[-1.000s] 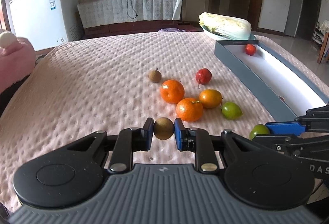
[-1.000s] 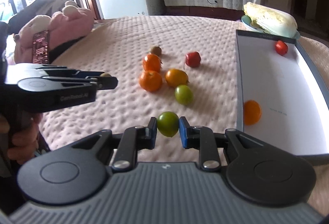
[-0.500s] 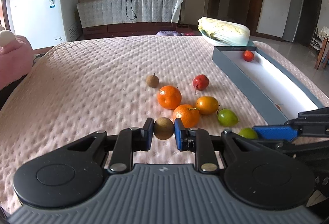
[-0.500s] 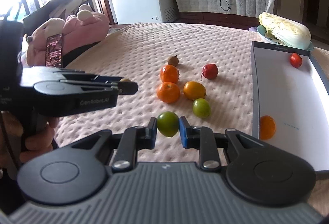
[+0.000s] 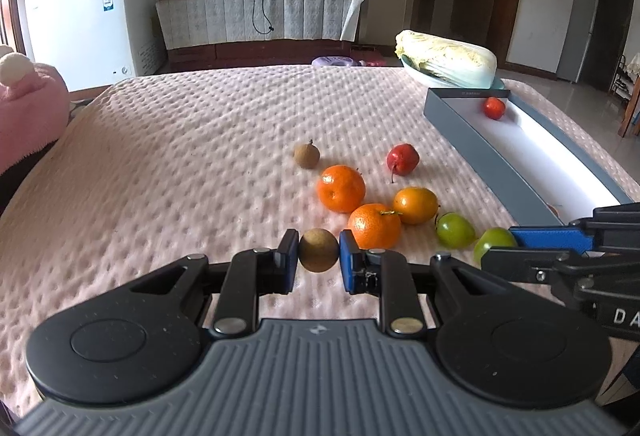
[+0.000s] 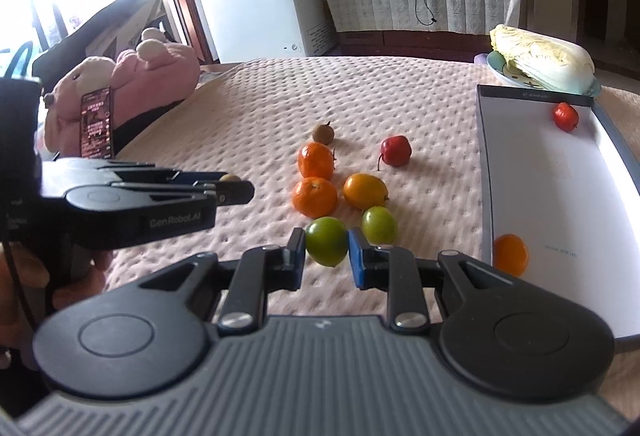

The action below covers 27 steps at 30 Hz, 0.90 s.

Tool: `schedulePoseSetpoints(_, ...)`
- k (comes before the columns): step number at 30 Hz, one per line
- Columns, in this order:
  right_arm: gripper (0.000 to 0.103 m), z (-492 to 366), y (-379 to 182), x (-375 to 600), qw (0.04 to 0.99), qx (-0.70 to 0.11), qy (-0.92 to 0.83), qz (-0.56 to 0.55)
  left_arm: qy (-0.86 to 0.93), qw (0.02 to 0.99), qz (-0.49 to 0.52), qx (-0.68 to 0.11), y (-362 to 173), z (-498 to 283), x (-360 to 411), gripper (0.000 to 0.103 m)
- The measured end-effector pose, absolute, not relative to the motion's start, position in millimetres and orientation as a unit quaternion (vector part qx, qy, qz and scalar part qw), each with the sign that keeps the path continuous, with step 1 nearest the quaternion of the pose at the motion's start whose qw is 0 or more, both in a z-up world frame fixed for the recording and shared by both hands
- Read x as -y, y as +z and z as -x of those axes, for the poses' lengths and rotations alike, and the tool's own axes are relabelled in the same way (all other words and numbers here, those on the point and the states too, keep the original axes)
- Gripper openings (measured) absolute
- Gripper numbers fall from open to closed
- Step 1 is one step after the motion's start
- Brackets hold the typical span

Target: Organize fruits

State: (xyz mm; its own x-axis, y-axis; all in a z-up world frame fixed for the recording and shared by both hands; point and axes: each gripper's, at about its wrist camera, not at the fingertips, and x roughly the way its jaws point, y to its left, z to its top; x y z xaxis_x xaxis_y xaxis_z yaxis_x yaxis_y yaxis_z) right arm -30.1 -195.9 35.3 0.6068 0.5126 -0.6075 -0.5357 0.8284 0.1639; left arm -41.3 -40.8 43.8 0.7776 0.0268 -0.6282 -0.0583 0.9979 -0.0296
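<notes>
Seen from the right wrist, the brown fruit (image 6: 231, 178) in the left gripper (image 6: 234, 188) shows only as a sliver above its fingers, and the orange (image 6: 511, 254) inside the tray (image 6: 485, 172) is partly hidden behind the near wall.

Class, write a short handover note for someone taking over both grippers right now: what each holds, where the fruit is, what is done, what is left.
Left gripper: shut on a brown fruit.
Right gripper: shut on a green fruit.
Done: the tray holds one red fruit at its far end and one orange at its near end.
Left on the blanket: two more oranges, a yellow-orange fruit, a second green fruit, a red fruit with a stem and a second brown fruit.
Next, probably: carry both held fruits to the tray.
</notes>
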Motion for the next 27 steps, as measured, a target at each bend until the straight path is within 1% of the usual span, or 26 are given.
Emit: schedulePoseSetpoints(27,0.027,26.4,34.9,191.5,0.9,-0.322,0.292,0.024,0.015,0.944,0.016,-0.329,44.6,41.6,47.4,0.026)
